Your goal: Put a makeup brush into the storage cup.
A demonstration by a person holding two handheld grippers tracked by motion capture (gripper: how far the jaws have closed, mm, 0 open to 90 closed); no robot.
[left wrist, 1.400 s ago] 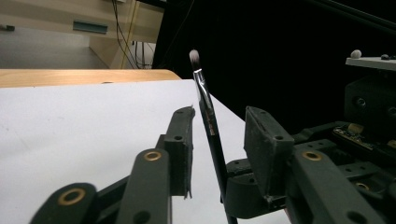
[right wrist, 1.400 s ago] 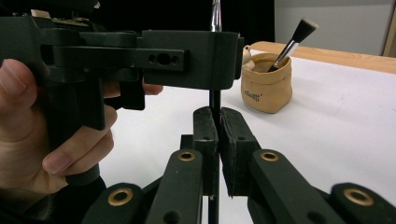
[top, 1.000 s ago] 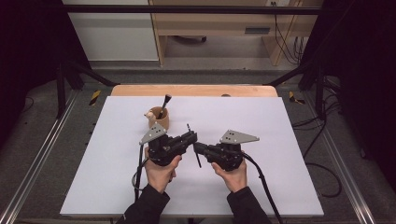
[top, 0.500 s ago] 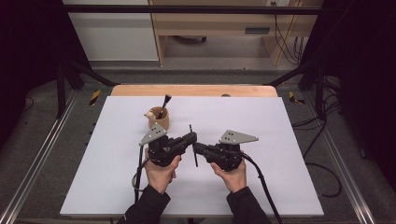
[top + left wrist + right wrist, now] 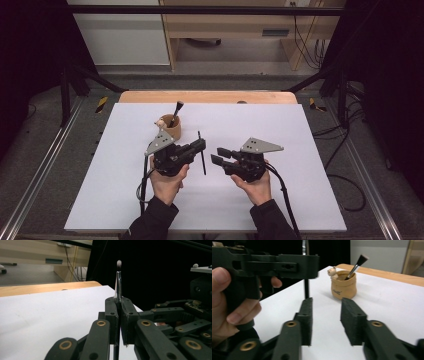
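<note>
with the left claw (image 5: 200, 145) clamped on the thin brush (image 5: 201, 152) and the right claw (image 5: 218, 155) just opened and empty, carry it upright to the cup (image 5: 173, 131).

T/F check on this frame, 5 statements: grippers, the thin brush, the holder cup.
1. The left gripper is shut on the thin brush. True.
2. The right gripper grips the thin brush as well. False: its jaws have just been opening and stand apart with nothing between them.
3. The tan holder cup lies tipped on its side. False: it stands upright on the white table sheet.
4. A flat-tipped brush stands in the holder cup. True.
5. The thin brush is held with its bristles pointing down at the table. False: in the left gripper view the bristle tip points up, above the jaws.
</note>
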